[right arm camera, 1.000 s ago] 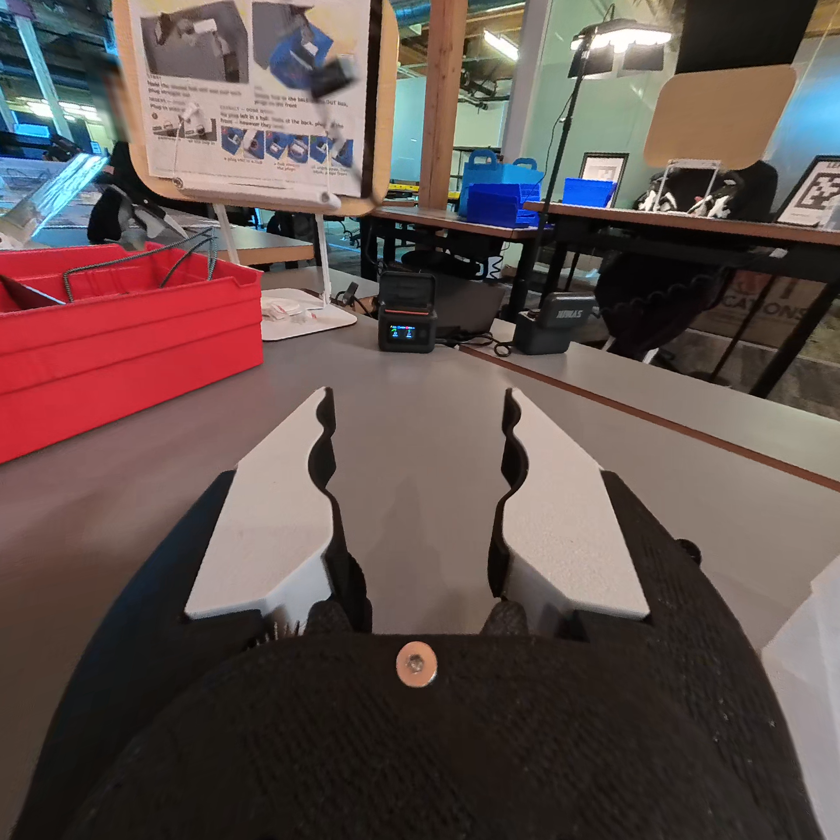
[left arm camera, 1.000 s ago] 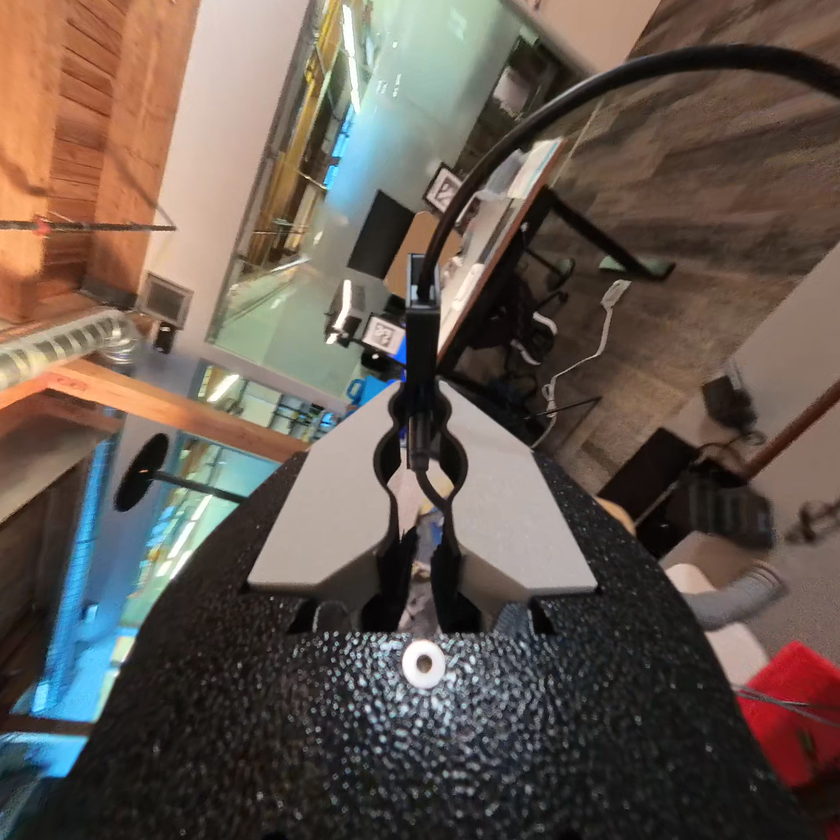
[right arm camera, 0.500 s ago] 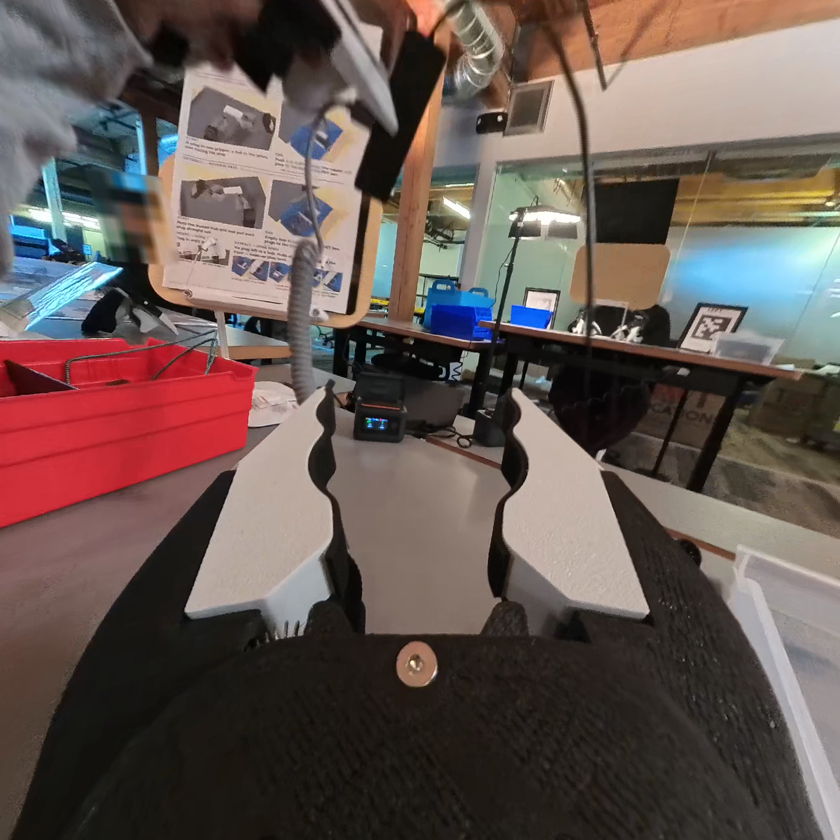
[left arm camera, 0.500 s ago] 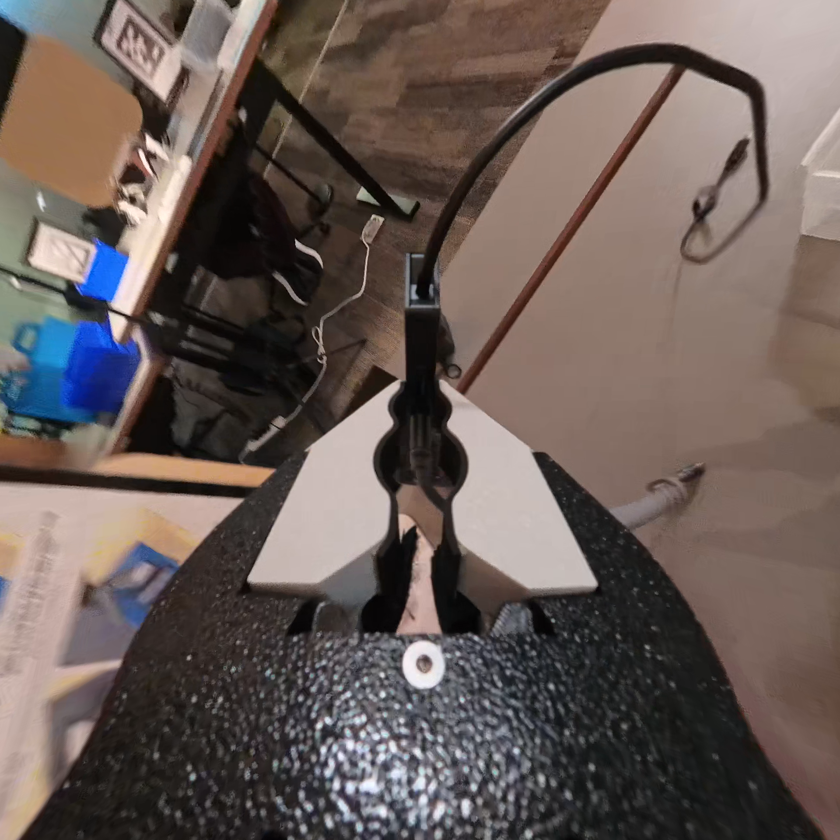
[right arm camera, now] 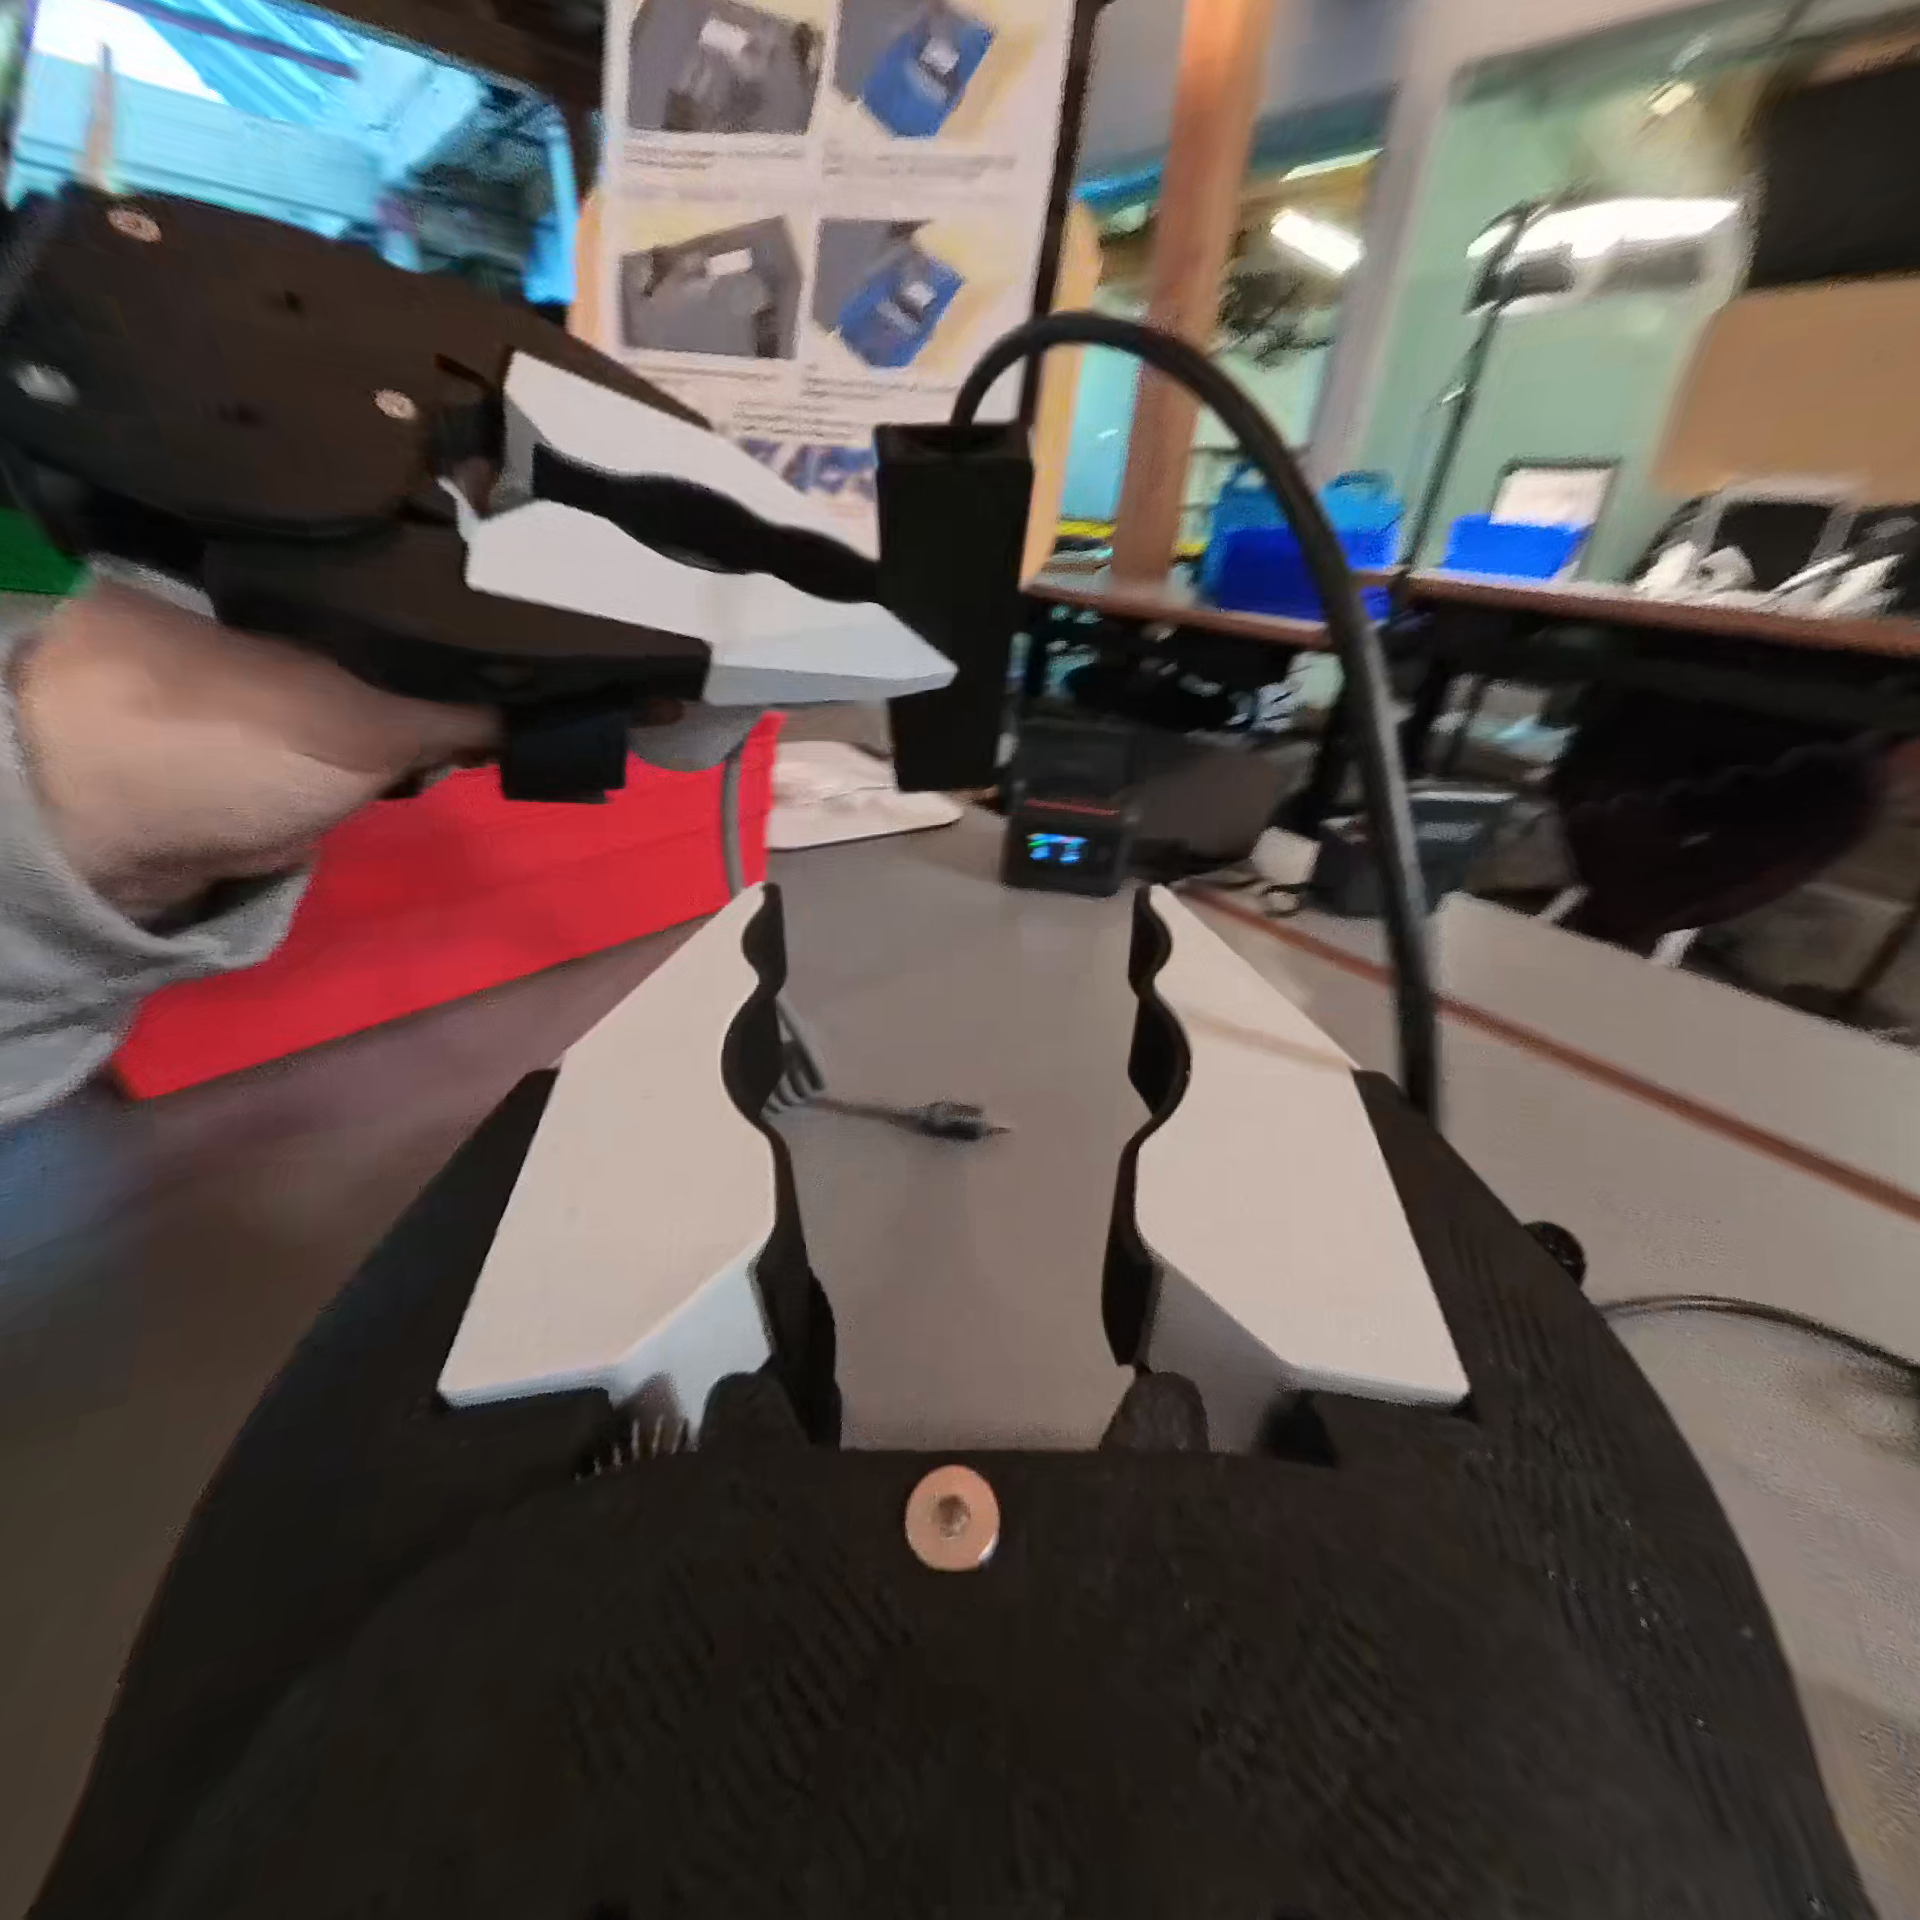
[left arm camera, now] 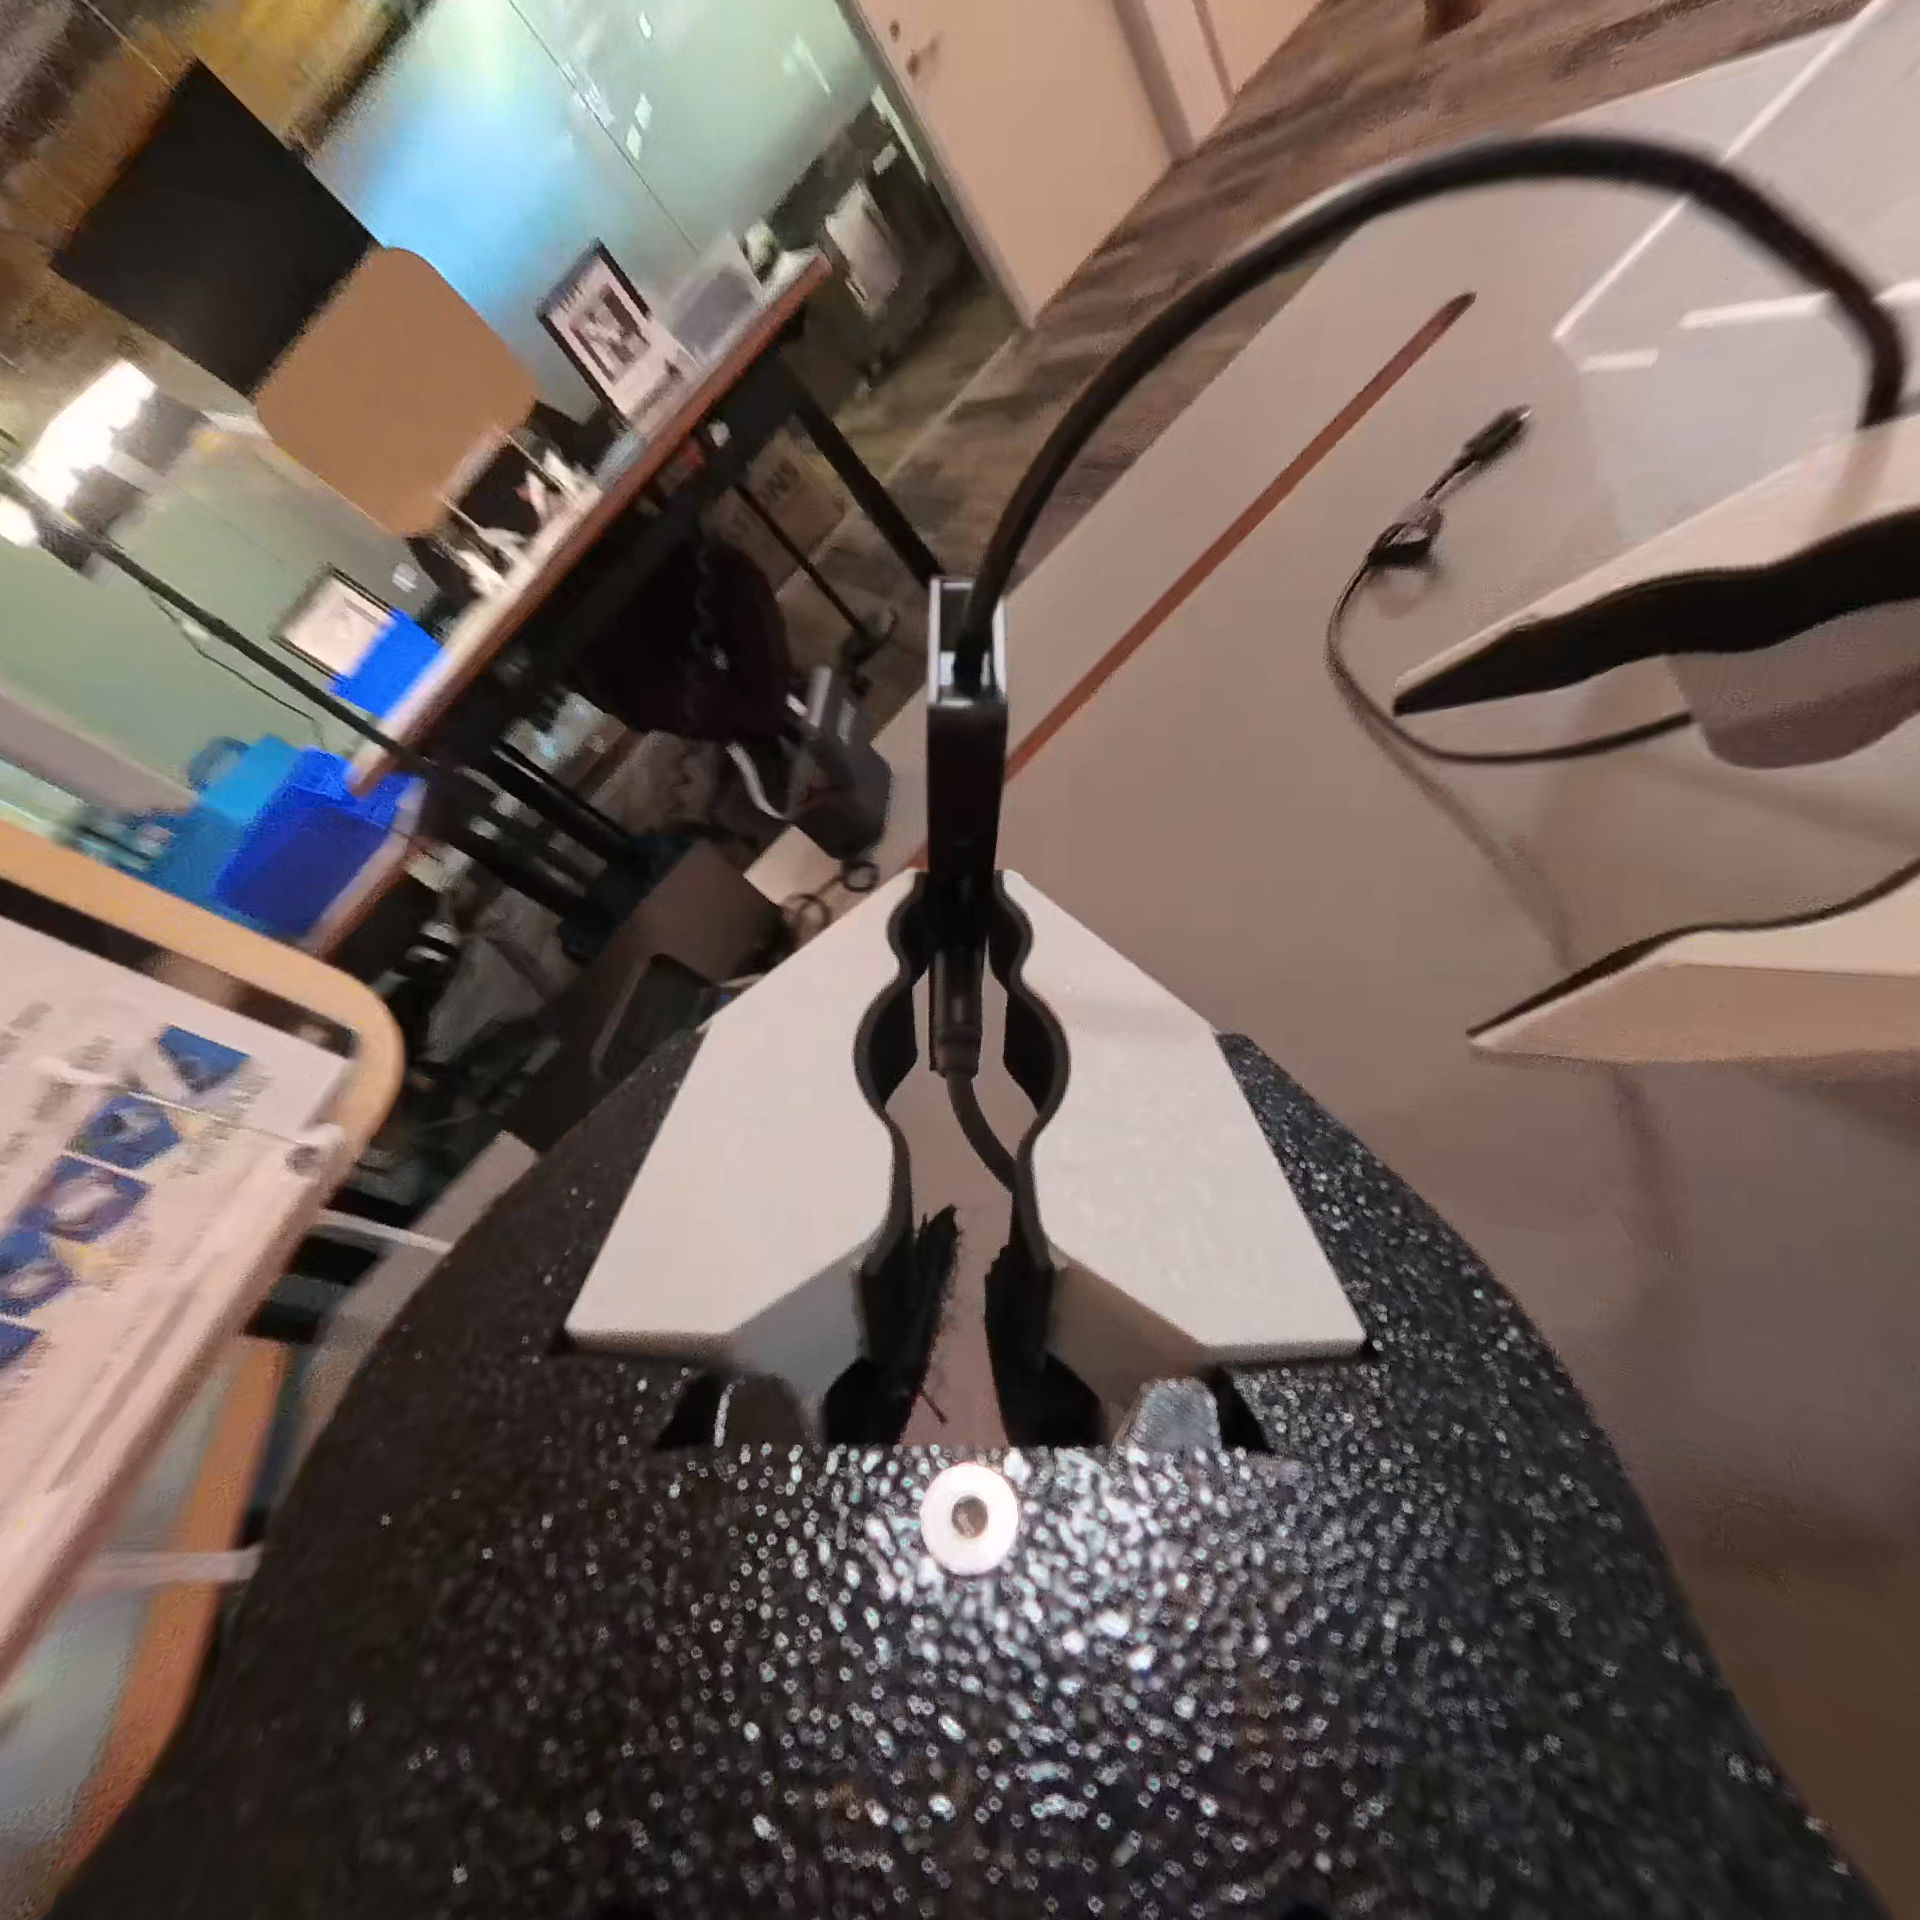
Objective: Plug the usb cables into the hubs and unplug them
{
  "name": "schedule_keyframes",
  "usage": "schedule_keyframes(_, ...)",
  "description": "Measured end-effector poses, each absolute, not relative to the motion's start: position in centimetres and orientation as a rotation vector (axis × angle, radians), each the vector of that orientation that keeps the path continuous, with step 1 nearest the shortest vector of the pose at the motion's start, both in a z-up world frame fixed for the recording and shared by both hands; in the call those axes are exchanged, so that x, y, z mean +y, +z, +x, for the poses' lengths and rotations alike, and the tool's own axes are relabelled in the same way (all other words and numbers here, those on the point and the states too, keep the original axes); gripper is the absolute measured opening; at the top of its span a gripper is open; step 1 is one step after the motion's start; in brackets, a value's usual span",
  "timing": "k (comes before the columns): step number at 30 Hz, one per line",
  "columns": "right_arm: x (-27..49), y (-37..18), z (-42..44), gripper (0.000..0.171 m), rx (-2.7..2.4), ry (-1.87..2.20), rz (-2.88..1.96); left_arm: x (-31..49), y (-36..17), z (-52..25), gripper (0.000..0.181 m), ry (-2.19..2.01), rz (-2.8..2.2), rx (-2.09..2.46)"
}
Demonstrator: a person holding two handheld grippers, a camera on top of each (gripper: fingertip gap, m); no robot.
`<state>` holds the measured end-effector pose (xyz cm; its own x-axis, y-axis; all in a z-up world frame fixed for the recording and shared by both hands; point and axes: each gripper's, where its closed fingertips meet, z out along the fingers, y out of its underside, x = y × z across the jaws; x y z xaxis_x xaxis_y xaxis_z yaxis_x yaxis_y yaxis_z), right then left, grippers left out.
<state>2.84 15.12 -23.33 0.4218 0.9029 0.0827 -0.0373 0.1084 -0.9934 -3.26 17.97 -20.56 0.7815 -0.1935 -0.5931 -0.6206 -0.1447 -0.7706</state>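
Note:
My left gripper (left arm camera: 961,883) is shut on a slim black USB hub (left arm camera: 966,790) that sticks out past its fingertips. A thick black cable (left arm camera: 1351,197) arcs from the hub's far end over to the right. In the right wrist view the left gripper (right arm camera: 894,623) holds the hub (right arm camera: 951,603) upright in the air, just ahead of and above my right gripper (right arm camera: 956,914), which is open and empty over the table. The black cable (right arm camera: 1340,582) curves down past the right finger. A small cable plug (right arm camera: 940,1117) lies on the table between the right fingers.
A red bin (right arm camera: 468,904) stands at the left on the grey table (right arm camera: 1558,1143). An instruction board (right arm camera: 831,208) and a small black device with a screen (right arm camera: 1060,831) stand behind. A thin black cable (left arm camera: 1403,540) lies on the table. A person's hand (right arm camera: 208,727) holds the left gripper. Some 8 centimetres of space lies between my two pairs of fingers.
The left gripper has swung down with the hub and now sits right in front of the right gripper. The right gripper has tilted down toward the table and stays open.

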Motion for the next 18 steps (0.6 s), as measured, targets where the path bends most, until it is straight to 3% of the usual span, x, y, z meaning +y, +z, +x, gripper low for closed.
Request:
schedule_keyframes(2,14.6,-23.3,2.5,0.065,-0.901,0.952,-1.276,17.9,-20.4,-4.3,0.008,0.666,-1.614,0.704)
schedule_keyframes(5,13.3,-22.0,3.0,0.048,-0.917,1.130,-1.224,17.7,-20.5,-5.2,0.008,1.032,-1.443,0.870)
schedule_keyframes(10,8.3,-17.3,5.4,0.033,-1.010,1.273,-0.834,17.4,-22.7,-5.4,0.008,1.376,-1.254,1.204)
schedule_keyframes(13,9.9,-16.8,5.5,0.038,-0.917,1.285,-0.917,16.9,-24.9,-4.6,0.008,1.410,-1.198,1.363)
schedule_keyframes(15,13.5,-20.2,4.2,0.052,-0.875,1.215,-1.221,15.9,-26.6,-2.3,0.008,1.359,-1.031,1.530)
schedule_keyframes(18,14.5,-25.1,2.4,0.054,-0.889,1.380,-1.572,14.2,-27.1,0.4,0.008,1.338,-0.809,1.587)
